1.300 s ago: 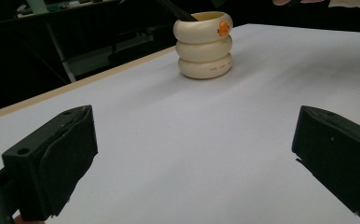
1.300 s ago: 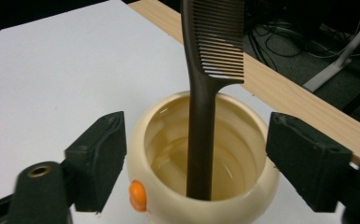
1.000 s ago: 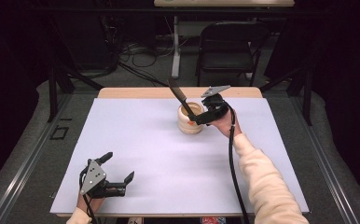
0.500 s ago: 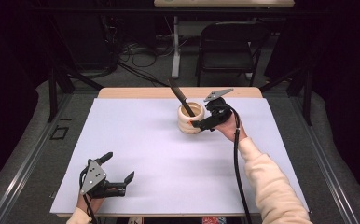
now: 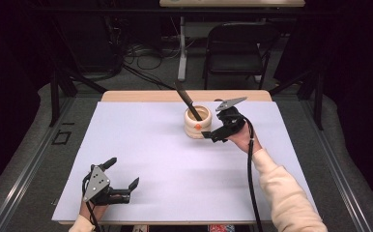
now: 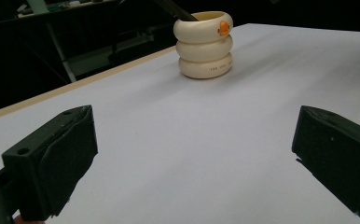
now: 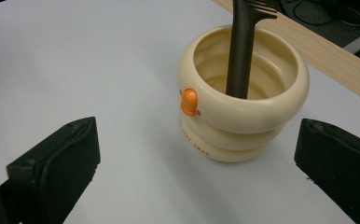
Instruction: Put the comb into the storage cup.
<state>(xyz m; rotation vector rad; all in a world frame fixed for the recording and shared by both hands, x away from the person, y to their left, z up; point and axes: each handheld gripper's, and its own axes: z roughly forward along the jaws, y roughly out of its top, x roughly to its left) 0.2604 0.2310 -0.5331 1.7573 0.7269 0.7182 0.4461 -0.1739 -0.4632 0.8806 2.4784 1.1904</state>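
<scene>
Right gripper (image 5: 212,136) sits just beside the cream ringed holder (image 5: 197,123), on the holder's right in the high view, with its jaws spread wide and nothing between them. In the right gripper view the holder (image 7: 243,95) stands upright ahead of the two black jaws, closer to the jaw on that view's right, and neither jaw touches it. The holder is a stack of three rounded rings with a small orange mark (image 7: 189,101) on the outside of the top ring. A dark comb (image 5: 188,101) stands inside it, its lower end down in the cup and its upper end leaning out over the rim toward the far left of the table; in the right gripper view its teeth (image 7: 260,7) show near the top edge. The holder rests on the white table cover (image 5: 165,154), toward the far side, near the wooden table edge (image 5: 146,95). Left gripper (image 5: 124,180) lies well apart at the near left corner, jaws also wide open and holding nothing; its own view shows the holder (image 6: 204,44) far off across the bare cover
</scene>
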